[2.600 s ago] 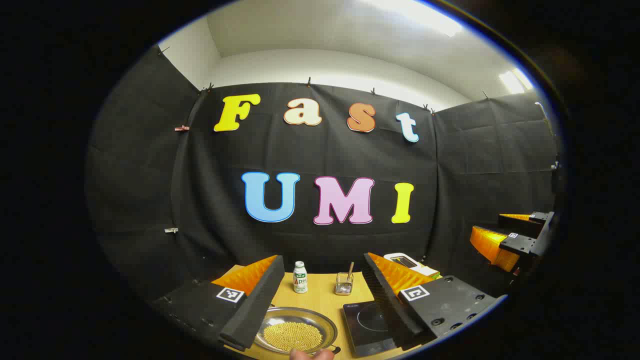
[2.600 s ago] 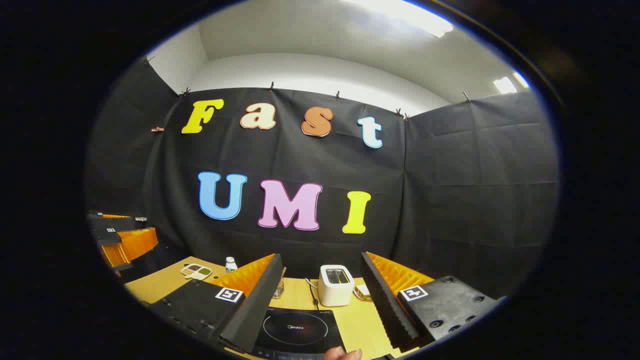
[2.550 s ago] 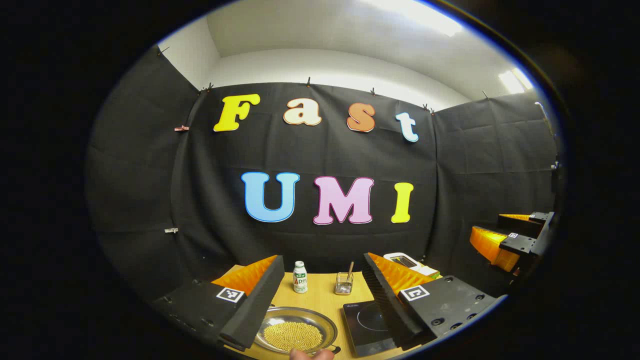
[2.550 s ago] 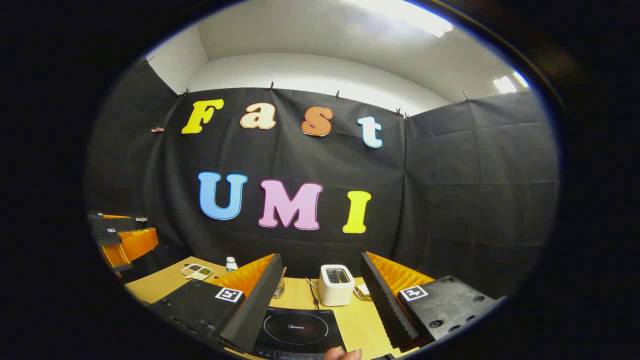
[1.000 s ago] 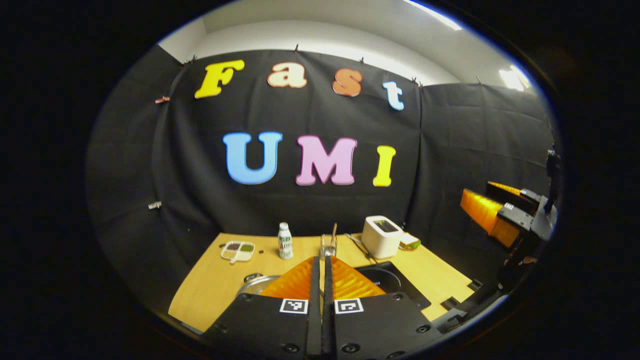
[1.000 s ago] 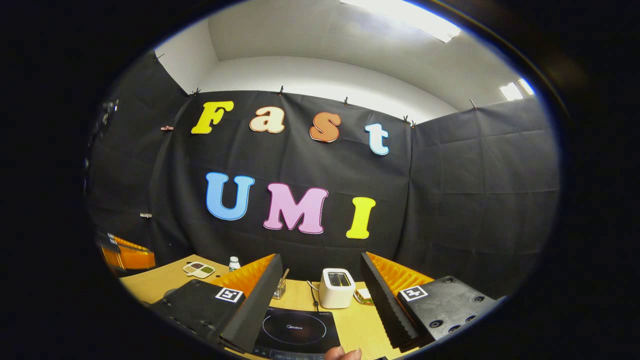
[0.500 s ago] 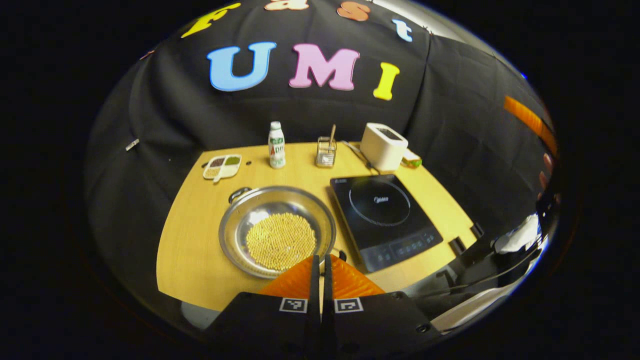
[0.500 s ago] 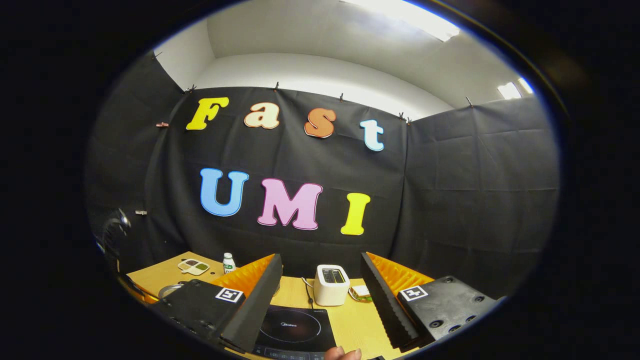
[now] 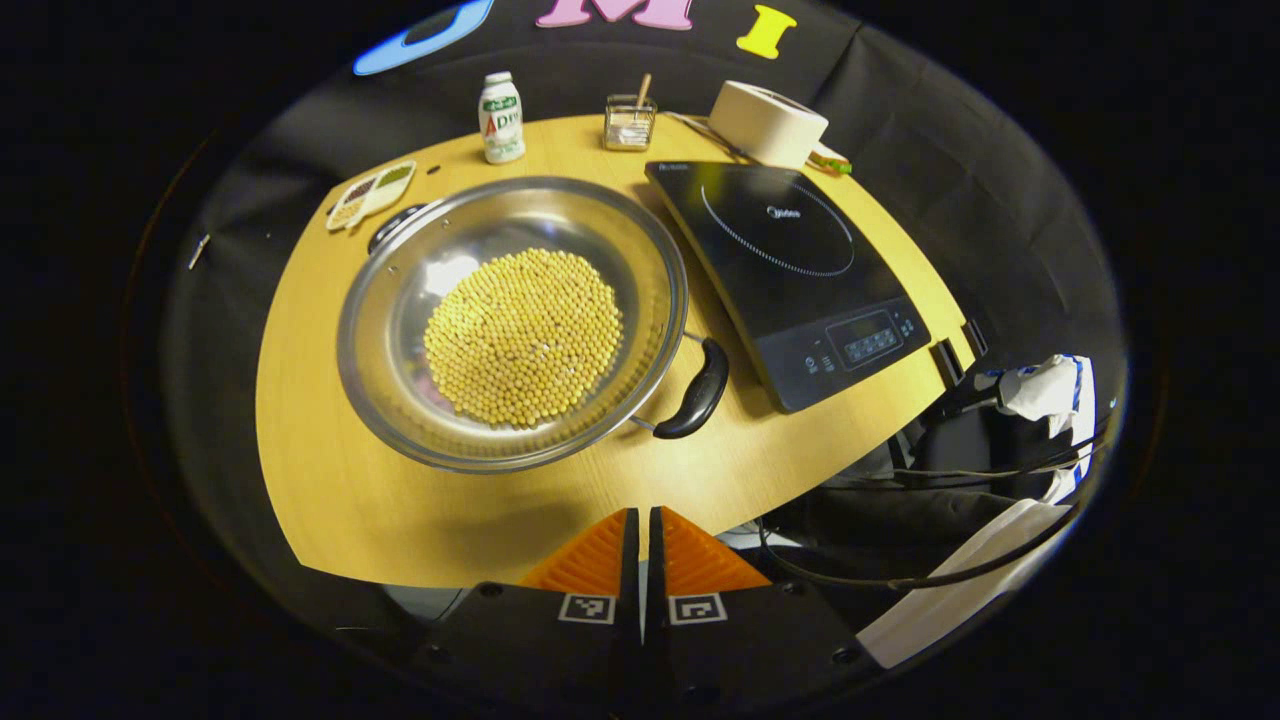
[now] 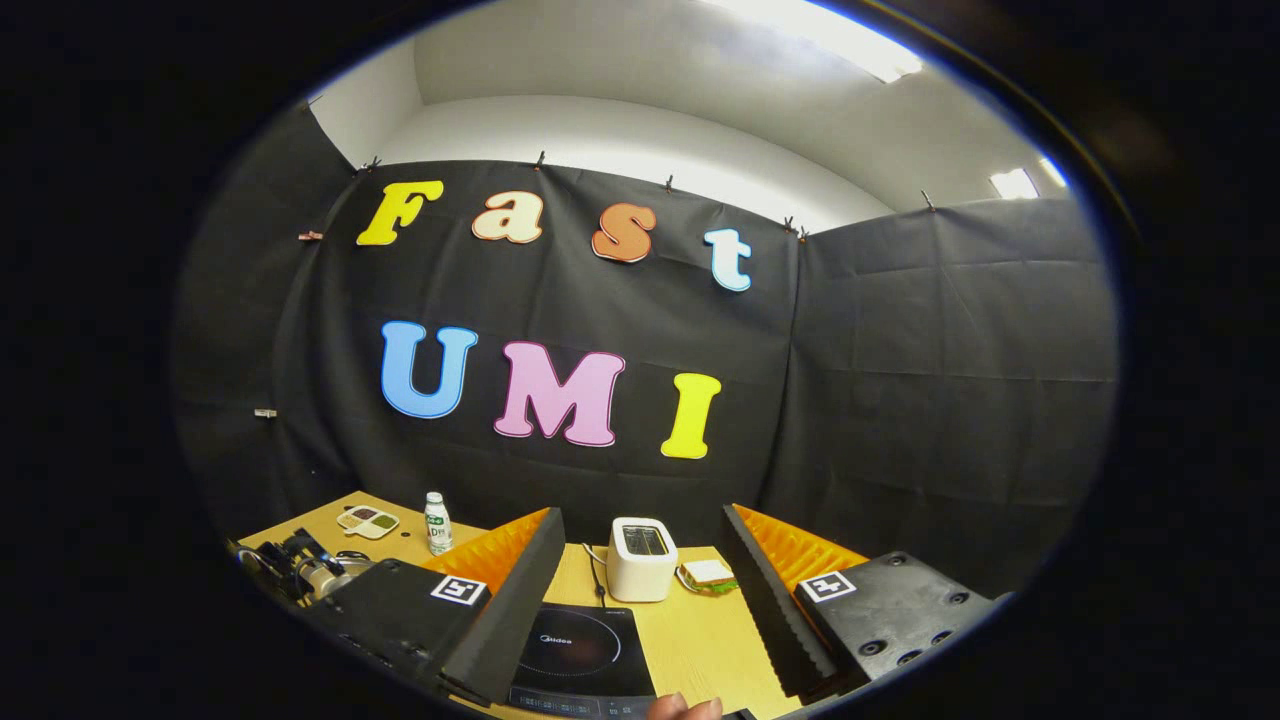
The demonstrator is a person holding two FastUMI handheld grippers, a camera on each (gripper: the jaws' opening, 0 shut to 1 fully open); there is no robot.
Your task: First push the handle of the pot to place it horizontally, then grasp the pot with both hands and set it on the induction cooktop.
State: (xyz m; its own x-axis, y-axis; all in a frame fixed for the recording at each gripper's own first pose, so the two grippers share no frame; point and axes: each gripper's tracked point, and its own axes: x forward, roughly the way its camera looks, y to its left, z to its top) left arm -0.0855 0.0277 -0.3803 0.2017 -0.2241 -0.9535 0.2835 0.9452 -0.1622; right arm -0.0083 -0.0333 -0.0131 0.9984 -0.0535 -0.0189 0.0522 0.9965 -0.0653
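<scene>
We saw a light wooden table [image 9: 330, 500] with rounded corners standing against black cloth walls [image 10: 900, 400] that closed the booth on three sides. Above the cloth ran a white wall [image 10: 620, 130] and a white ceiling with bright light panels [image 10: 820, 35].

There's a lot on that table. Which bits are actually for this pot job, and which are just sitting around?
For the job:
- pot of yellow beans
- its black handle
- induction cooktop
- left gripper, right gripper

Just sitting around:
- drink bottle
- toaster
- glass holder
- divided dish
- sandwich
</scene>
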